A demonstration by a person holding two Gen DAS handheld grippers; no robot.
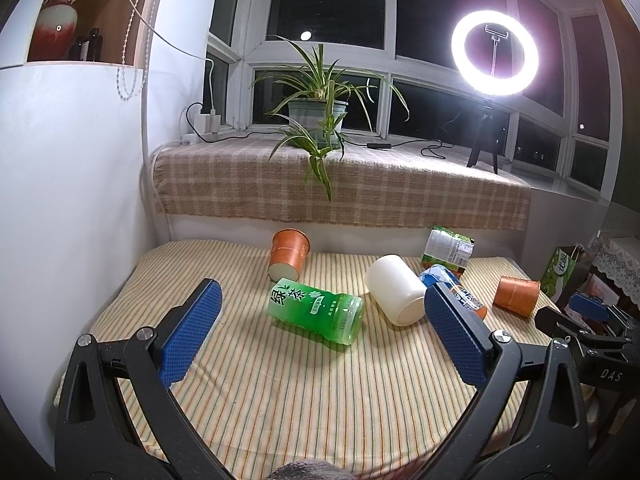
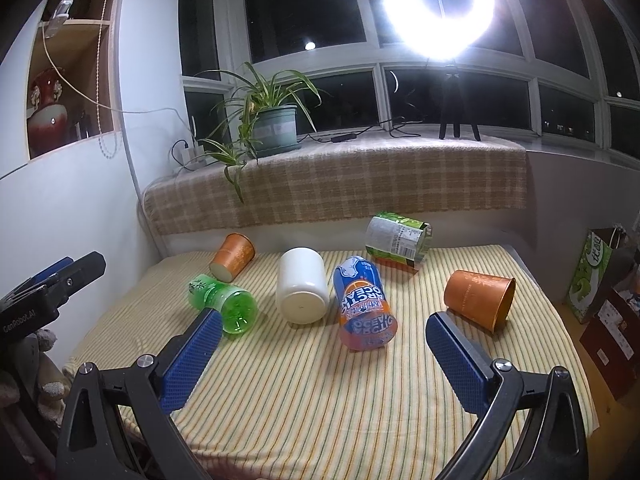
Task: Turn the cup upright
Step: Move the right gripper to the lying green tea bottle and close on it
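Observation:
Several cups lie on their sides on the striped cloth (image 1: 280,380). A white cup (image 1: 396,290) lies in the middle, also in the right wrist view (image 2: 302,284). A green cup (image 1: 316,310) (image 2: 224,302) lies left of it. A blue and orange cup (image 2: 366,308) lies right of it. One orange cup (image 1: 289,253) (image 2: 233,256) lies at the back left, another (image 1: 516,295) (image 2: 480,298) at the right. A green labelled cup (image 2: 398,242) lies at the back. My left gripper (image 1: 322,312) is open and empty, above the cloth before the green cup. My right gripper (image 2: 324,334) is open and empty, before the blue and orange cup.
A checked blanket (image 2: 340,184) covers the sill behind the bed. On it stand a potted plant (image 2: 276,126) and a ring light on a tripod (image 2: 444,8). A white wall (image 1: 72,200) is at the left. Boxes and a green bag (image 2: 588,276) stand at the right.

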